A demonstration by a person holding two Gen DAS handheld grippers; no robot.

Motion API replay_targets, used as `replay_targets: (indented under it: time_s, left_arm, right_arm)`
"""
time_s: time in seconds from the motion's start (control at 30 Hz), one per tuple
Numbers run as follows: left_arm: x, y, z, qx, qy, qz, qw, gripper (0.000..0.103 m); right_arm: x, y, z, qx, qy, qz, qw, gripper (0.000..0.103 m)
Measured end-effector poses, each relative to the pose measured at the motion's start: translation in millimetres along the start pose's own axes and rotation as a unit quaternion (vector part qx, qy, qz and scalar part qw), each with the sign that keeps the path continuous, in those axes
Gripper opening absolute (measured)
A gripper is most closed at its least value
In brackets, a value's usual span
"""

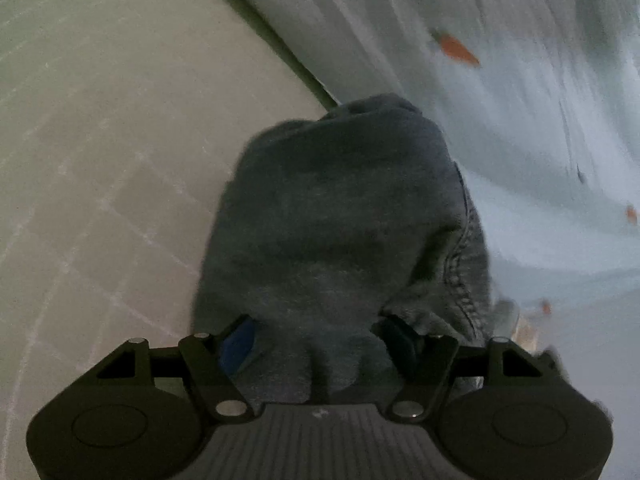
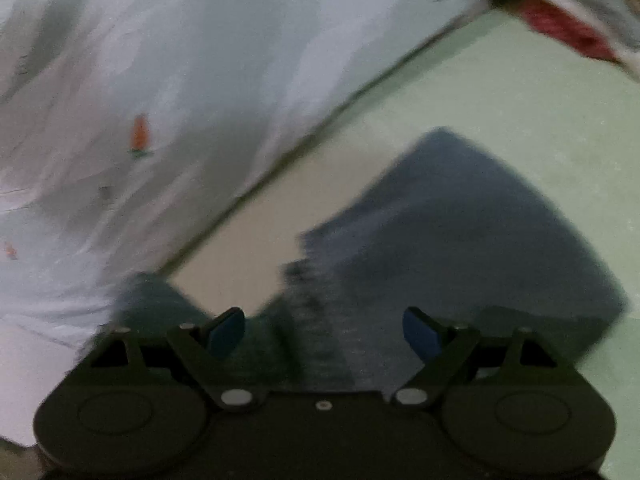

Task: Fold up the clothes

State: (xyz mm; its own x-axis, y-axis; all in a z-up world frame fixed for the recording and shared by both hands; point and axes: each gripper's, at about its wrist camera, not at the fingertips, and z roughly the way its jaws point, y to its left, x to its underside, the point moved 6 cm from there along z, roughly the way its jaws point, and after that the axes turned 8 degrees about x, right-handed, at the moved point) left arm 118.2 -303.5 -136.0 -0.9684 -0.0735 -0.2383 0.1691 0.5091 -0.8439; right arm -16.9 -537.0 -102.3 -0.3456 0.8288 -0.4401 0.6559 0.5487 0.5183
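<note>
A dark blue-grey denim garment (image 1: 340, 216) fills the middle of the left wrist view, bunched, with a stitched seam along its right side. My left gripper (image 1: 320, 340) stands open, with the cloth lying loose between and over its fingers; the blue left pad (image 1: 240, 344) is bare. In the right wrist view the same dark garment (image 2: 460, 232) lies on a pale green surface (image 2: 520, 100), blurred by motion. My right gripper (image 2: 324, 332) hangs open just above the garment's near edge, both blue pads bare.
A pale blue sheet (image 1: 500, 100) printed with small orange shapes covers the right of the left wrist view and the left of the right wrist view (image 2: 160, 60). Pale tiled floor (image 1: 100, 160) lies to the left. A red cloth (image 2: 568, 32) shows at the far right corner.
</note>
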Motion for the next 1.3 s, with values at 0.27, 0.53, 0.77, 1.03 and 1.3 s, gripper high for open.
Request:
replay_targets:
  time_s: [0.27, 0.53, 0.77, 1.03, 1.3]
  left_arm:
    - [-7.7, -10.0, 25.3, 0.005, 0.020, 0.021, 0.9996, 0.074]
    - [-10.7, -4.9, 26.3, 0.003, 0.017, 0.020, 0.9997, 0.075]
    - [-8.5, -1.5, 11.3, -0.008, 0.013, 0.026, 0.9996, 0.076]
    - [-16.4, -9.7, -0.6, -0.011, -0.003, 0.043, 0.9990, 0.077]
    - [-1.3, -0.7, 27.3, -0.076, 0.051, 0.083, 0.9924, 0.088]
  right_arm:
    - [-0.4, 2.1, 4.4, -0.064, 0.018, 0.064, 0.996, 0.087]
    - [7.2, 27.1, 10.9, -0.102, 0.043, 0.006, 0.994, 0.093]
    - [20.2, 34.6, 39.4, -0.099, 0.093, -0.027, 0.990, 0.025]
    - [-13.0, -9.7, 0.6, -0.227, 0.073, 0.105, 0.965, 0.021]
    - [-35.5, -116.0, -8.1, 0.083, -0.006, 0.006, 0.997, 0.048]
